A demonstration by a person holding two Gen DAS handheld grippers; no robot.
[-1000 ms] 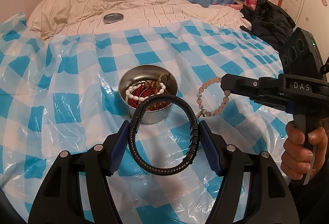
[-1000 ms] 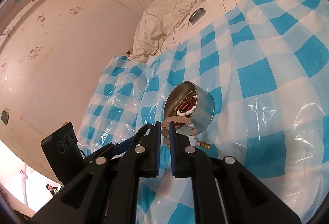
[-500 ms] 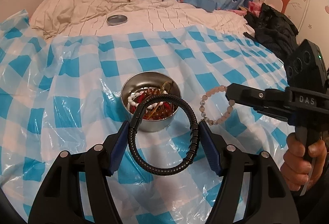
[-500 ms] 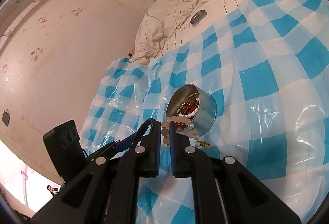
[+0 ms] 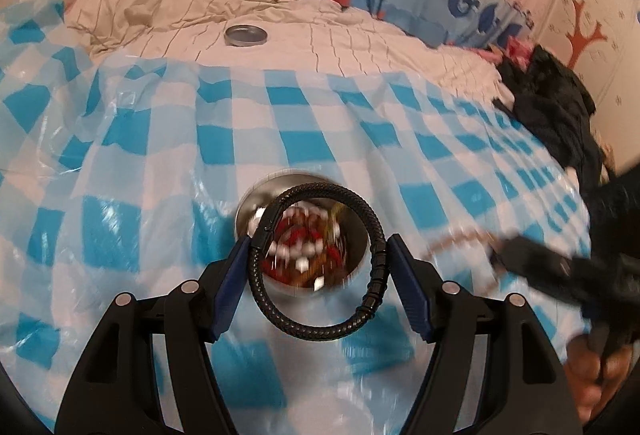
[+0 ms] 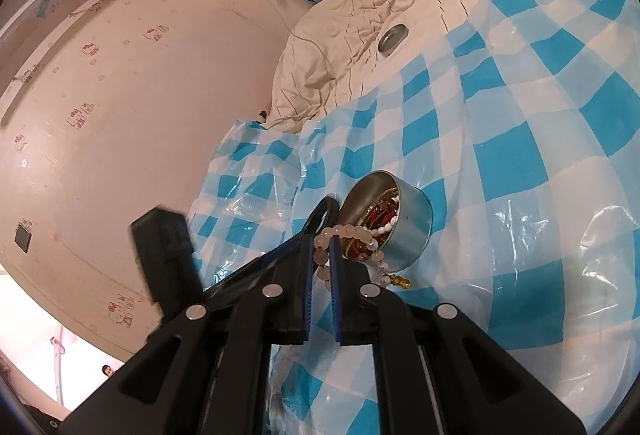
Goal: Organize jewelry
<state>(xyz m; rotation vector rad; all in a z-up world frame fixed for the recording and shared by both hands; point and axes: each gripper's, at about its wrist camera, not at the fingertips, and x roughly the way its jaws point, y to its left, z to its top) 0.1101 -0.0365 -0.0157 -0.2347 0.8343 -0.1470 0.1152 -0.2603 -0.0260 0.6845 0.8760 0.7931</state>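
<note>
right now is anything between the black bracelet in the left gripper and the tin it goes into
Nothing visible blocks it. The black braided bracelet, held in the left gripper, hangs in front of the open tin, whose lid lies far off on the bedding.

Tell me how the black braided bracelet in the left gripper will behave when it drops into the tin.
The black bracelet keeps a round hoop between the left gripper's fingers, so it is probably fairly stiff. It looks nearly as wide as the tin, which is already full of beads, so it may perch on top or catch the rim.
</note>
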